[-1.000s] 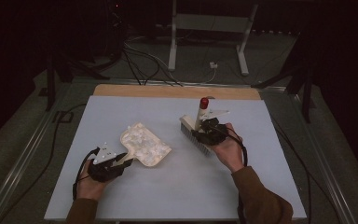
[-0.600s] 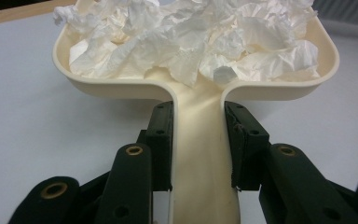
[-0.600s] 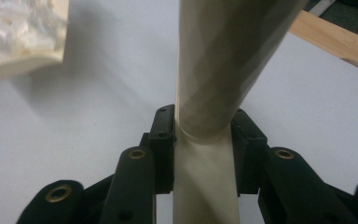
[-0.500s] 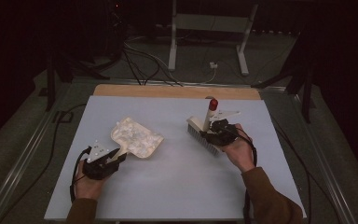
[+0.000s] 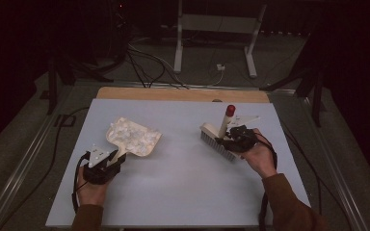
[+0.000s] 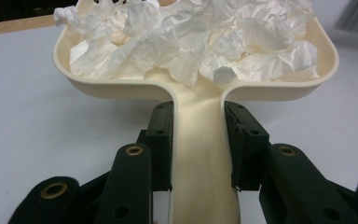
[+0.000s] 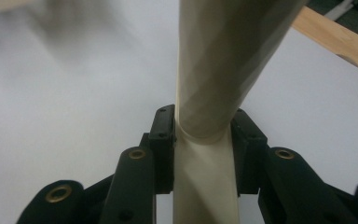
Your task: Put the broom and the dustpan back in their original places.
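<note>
Dustpan and brush held over the bench

The left hand-held gripper pinches the handle of a cream dustpan heaped with crumpled paper scraps, at the left of the bench. The right hand-held gripper pinches the cream handle of a red-tipped brush, well apart at the right.

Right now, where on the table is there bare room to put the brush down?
The widest bare patch lies between the dustpan and the brush, running to the table's near edge between both forearms. The far strip by the wooden edge is free too. The dustpan is crowded with crumpled paper.
</note>
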`<state>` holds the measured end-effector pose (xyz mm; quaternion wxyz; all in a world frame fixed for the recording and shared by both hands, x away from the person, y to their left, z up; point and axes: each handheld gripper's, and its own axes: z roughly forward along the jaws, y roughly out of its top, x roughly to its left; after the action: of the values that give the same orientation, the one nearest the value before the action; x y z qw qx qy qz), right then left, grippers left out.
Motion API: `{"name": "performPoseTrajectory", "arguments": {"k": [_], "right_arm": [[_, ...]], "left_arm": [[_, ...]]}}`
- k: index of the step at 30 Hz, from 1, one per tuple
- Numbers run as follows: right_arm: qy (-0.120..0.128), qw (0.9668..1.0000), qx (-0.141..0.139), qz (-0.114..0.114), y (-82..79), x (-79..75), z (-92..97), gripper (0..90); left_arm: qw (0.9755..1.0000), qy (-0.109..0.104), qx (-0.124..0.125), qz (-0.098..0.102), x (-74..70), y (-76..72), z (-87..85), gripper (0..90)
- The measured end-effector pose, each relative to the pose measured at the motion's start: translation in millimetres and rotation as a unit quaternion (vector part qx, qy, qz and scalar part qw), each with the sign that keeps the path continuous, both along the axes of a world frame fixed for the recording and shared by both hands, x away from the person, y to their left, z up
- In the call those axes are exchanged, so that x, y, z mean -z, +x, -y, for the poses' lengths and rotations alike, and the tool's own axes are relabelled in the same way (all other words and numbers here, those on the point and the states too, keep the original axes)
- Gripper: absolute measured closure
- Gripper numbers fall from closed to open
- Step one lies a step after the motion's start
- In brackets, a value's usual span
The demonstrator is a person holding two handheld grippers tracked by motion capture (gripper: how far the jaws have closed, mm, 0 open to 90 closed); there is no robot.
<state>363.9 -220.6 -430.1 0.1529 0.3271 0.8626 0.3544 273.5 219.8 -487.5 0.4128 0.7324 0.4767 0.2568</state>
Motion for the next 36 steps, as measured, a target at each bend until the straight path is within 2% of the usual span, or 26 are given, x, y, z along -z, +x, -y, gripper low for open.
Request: {"name": "performPoseTrajectory", "arguments": {"k": [5, 10, 12, 18, 23, 25, 28, 32, 36], "right_arm": [[-0.003, 0.9996, -0.023, -0.014, -2.5, 3.1, 14.7, 67.2], [0.006, 0.9985, -0.046, -0.031, -4.1, 8.6, 30.7, 67.2], [0.003, 0.9976, -0.060, -0.034, -5.0, 10.0, 35.8, 67.2], [-0.009, 0.9941, -0.101, -0.039, -5.0, 16.6, 41.3, 67.2], [0.001, 0.9921, -0.118, -0.042, -3.4, 18.7, 42.8, 66.8], [0.005, 0.9924, -0.116, -0.041, -3.4, 17.5, 42.8, 65.2], [0.039, 0.9930, -0.108, -0.026, -5.0, 9.1, 43.5, 61.5], [0.064, 0.9946, -0.081, -0.003, -8.5, -2.3, 39.6, 61.0], [0.082, 0.9953, -0.049, 0.016, -13.4, -5.9, 32.5, 62.9]], "left_arm": [[0.9999, -0.006, -0.009, 0.000, 0.4, 0.7, -1.0, 66.8], [0.9999, -0.001, -0.015, 0.003, 0.7, -0.1, -0.4, 66.8], [0.9998, 0.000, -0.019, 0.004, 0.9, 0.0, -0.9, 66.7], [0.9992, 0.000, -0.041, 0.003, 2.1, 0.0, -3.0, 66.7], [0.9987, -0.003, -0.051, 0.004, 2.4, 0.6, -4.4, 66.7], [0.9986, -0.003, -0.052, 0.005, 2.5, 1.1, -4.5, 66.7], [0.9985, -0.001, -0.055, 0.004, 3.2, 1.9, -4.4, 66.8], [0.9979, -0.005, -0.064, 0.006, 3.0, 2.0, -4.0, 66.8], [0.9973, -0.005, -0.072, 0.006, 2.8, 2.2, -4.0, 66.7]]}}
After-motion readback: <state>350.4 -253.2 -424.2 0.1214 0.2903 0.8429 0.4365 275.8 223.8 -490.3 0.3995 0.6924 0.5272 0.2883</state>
